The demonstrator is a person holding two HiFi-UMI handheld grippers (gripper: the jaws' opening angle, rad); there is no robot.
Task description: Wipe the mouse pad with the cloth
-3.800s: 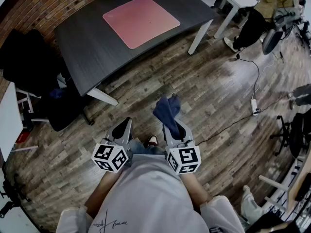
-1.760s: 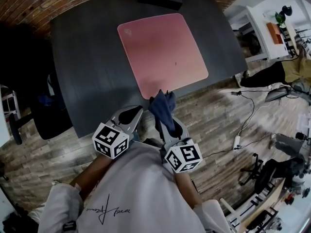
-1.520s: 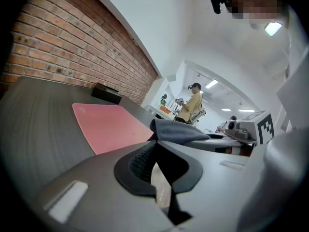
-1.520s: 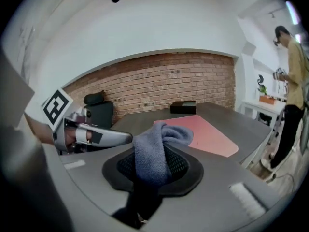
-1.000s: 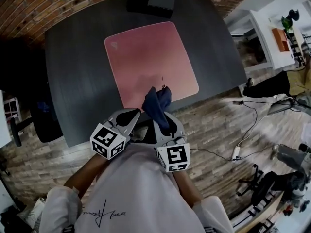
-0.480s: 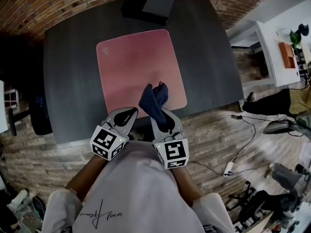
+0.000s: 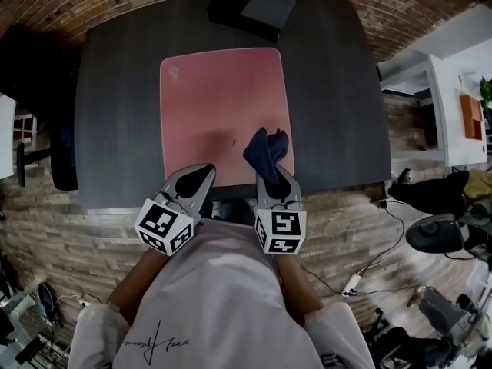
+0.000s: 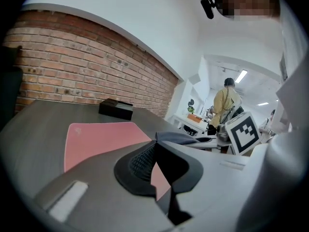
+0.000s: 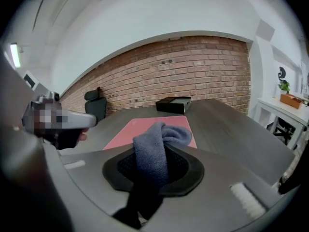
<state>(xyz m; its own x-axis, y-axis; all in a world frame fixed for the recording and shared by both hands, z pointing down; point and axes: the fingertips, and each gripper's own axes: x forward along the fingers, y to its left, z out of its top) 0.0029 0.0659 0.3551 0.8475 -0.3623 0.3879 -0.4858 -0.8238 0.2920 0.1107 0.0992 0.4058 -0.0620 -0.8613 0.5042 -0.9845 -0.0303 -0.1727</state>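
Big dark surface (image 7: 115,91) runs across in front of the person, brick wall behind it. Pink mouse pad (image 7: 219,98) lies flat about mid-surface, nr the person's edge. It's roughly square, so no real long axis to speak of; if anything a touch longer going away from the person. Nothing sits on the pad itself.

Only container-like thing is a flat black box (image 7: 254,8) at the far edge, just beyond the pad's far right corner and apart from it. Lid's on, so can't say what's inside.

Left hand-held gripper (image 7: 198,177) hangs over the pad's near edge, left of centre. Jaws a narrow slit apart, pink showing thru, nothing betw them.

Right hand-held gripper (image 7: 270,177) sits at the near right corner of the pad, jaws clamped on the dark blue cloth (image 7: 265,151). Cloth bunches out past the jaw tips and points fwd over that corner. Whether it's touching the pad yet I can't tell; from the right gripper view it looks held just above.

So the pad lies straight ahead and to the left of the cloth. Right side is the one placed to wipe: I'd expect it needs to go down, then away and leftwards. Wiping not begun, by the look of it.
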